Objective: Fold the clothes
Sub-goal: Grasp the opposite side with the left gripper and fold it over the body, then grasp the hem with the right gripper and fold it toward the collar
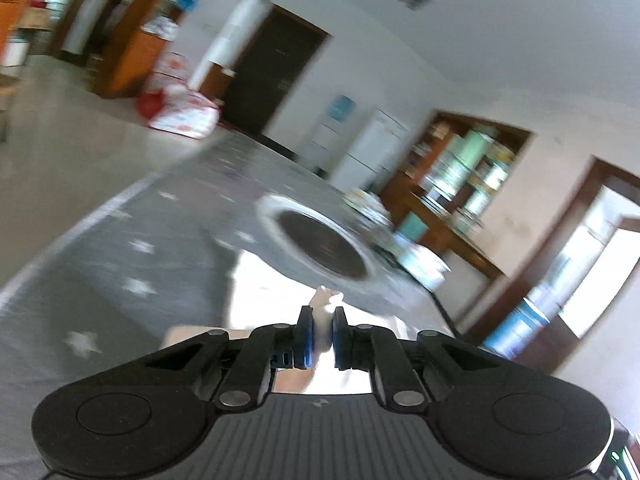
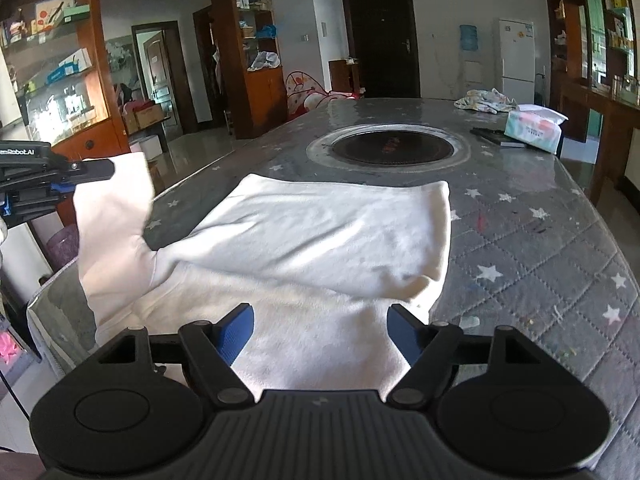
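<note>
White fleecy garment, spread flat just ahead of the open right claw. Left corner lifted upright, pinched in the left claw

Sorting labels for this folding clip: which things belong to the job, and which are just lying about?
Job: white garment; left gripper, shut on a lifted part; right gripper, open over it.

Lying about: tissue pack; crumpled cloth; dark flat object; round inset.
</note>
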A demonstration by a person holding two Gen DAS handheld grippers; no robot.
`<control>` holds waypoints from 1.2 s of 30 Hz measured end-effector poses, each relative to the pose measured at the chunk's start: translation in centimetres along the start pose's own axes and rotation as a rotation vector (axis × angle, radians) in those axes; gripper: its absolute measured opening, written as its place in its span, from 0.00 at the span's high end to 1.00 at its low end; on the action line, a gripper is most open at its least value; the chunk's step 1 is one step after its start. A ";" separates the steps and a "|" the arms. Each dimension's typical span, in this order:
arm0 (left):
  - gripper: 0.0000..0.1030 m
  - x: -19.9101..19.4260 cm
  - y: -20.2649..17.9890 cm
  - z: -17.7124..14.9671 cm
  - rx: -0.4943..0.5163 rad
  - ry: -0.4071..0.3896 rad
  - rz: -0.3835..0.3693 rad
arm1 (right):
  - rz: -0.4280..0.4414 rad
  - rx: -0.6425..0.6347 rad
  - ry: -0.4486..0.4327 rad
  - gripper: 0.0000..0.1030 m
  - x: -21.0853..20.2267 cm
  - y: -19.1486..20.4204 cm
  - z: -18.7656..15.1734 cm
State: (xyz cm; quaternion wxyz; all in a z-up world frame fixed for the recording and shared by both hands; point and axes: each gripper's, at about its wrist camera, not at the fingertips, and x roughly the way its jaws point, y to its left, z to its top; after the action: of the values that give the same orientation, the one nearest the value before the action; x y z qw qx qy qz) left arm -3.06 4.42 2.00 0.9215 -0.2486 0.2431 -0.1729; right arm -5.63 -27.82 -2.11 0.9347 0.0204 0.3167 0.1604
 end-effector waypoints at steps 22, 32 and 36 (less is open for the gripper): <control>0.47 2.1 -3.2 -5.2 0.151 0.173 -0.049 | 0.073 0.077 0.015 0.34 -0.3 -0.8 -0.3; 0.22 -1.8 2.2 -5.4 0.180 0.105 0.198 | 0.078 0.048 0.091 0.51 2.8 1.3 -0.5; 0.20 -1.6 2.2 -5.6 0.207 0.121 0.191 | 0.079 0.006 0.094 0.73 3.0 2.7 -0.6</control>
State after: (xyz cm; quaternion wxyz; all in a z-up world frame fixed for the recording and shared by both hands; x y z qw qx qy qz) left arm -6.93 4.80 -2.88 0.9381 -0.1172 0.3018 -0.1233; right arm -4.48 -24.39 -3.98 0.9116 0.0282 0.3595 0.1971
